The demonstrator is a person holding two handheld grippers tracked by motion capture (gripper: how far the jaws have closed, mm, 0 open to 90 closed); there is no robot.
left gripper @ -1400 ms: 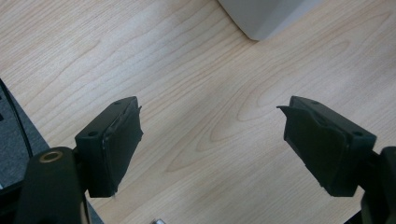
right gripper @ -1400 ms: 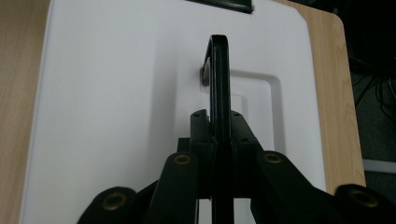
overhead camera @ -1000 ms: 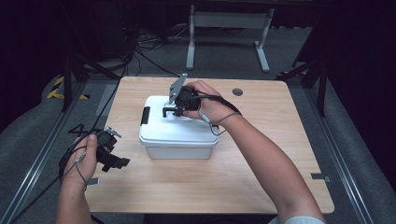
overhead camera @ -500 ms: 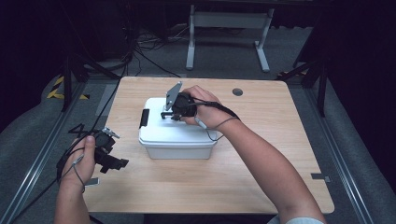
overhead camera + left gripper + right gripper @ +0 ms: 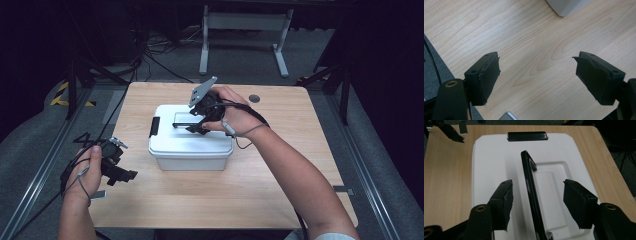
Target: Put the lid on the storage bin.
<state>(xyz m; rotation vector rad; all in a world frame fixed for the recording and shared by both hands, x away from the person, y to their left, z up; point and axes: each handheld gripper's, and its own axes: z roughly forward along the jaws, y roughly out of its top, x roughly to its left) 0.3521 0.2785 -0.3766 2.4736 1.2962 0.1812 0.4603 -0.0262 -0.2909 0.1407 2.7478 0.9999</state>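
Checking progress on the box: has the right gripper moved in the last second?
Yes. The right gripper has shifted left over the white box, toward its black latch, jaws astride the handle.

Table (image 5: 280,185): pale wood-grain surface, smooth and matt. Box (image 5: 190,145): white plastic, smooth. Box handle (image 5: 530,195): glossy black plastic.

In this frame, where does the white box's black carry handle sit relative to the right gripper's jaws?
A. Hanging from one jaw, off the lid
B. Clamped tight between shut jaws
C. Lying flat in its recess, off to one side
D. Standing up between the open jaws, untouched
D: in the right gripper view the black handle rises off the white box lid, in the gap of the right gripper, its jaws apart on either side.
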